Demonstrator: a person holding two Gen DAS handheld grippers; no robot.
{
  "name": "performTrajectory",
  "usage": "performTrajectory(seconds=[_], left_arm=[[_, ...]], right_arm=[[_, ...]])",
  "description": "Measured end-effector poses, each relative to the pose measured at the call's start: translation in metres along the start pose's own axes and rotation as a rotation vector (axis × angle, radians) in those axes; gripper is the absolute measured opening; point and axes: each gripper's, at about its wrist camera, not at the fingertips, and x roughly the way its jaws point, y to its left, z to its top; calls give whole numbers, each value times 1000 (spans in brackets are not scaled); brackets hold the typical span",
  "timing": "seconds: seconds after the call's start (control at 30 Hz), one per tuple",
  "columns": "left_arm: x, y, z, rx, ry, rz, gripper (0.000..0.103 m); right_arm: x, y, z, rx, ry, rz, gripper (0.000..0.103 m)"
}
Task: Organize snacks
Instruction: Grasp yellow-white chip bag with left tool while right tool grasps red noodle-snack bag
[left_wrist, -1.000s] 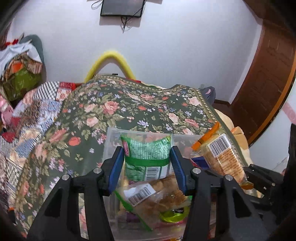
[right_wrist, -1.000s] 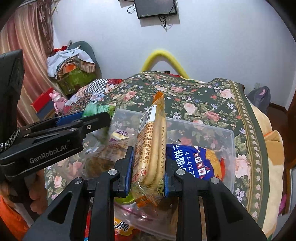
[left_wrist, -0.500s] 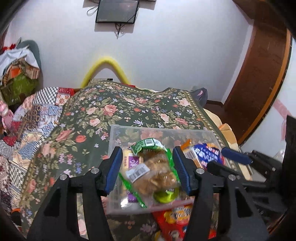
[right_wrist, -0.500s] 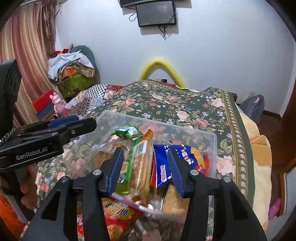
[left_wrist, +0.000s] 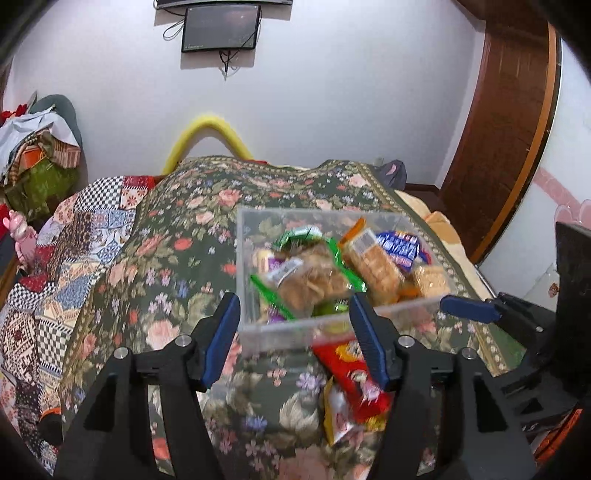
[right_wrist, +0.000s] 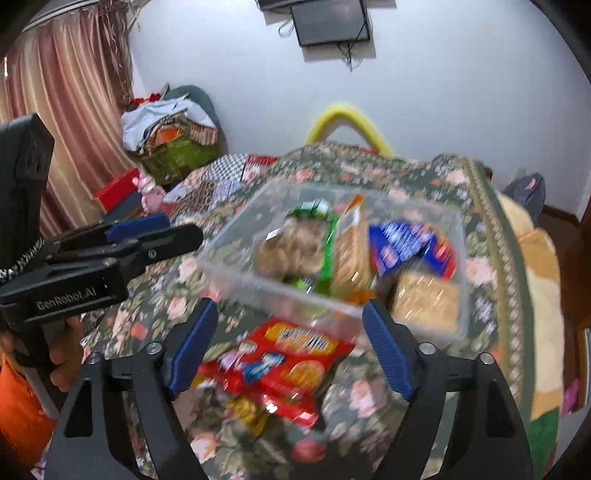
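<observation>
Fingers of both grippers, left (left_wrist: 295, 339) and right (right_wrist: 288, 347), were opening, empty, above the bin (left_wrist: 288, 332); next likely pick: the red packet (right_wrist: 273, 362) on the bed (left_wrist: 177, 258).

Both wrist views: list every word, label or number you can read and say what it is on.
"GenRobot.AI": on the side of the left gripper.
Red snack pack: print too blurred to read.
Blue pack in the clear bin: lettering too blurred.
Barcode labels on the packs in the bin: digits too small.

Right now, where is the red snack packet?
The red snack packet lies on the floral bedspread, outside the clear bin against its near wall, low centre in both views.
</observation>
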Motion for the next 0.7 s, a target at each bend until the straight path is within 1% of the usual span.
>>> performTrajectory(seconds=[0.03,0.2,0.37,0.47,0.53,0.7], left_arm=[[0,1,-4,-1,5,4,61],[6,13,-24,-13,51,30,61],[11,23,-40,-41,88,25,61],[14,26,-48,-45,109,17,61],[17,25,-52,-40,120,16,61],[21,20,-60,-38,134,-7,61]], right_arm=[[4,2,-3,6,14,6,85],[30,13,-10,-4,81,10,86],[53,12,-8,-22,125,-43,85],[55,6,-19,-21,151,-43,85],[54,0,-27,-23,167,-64,85],[44,-19,-37,13,176,-72,85]])
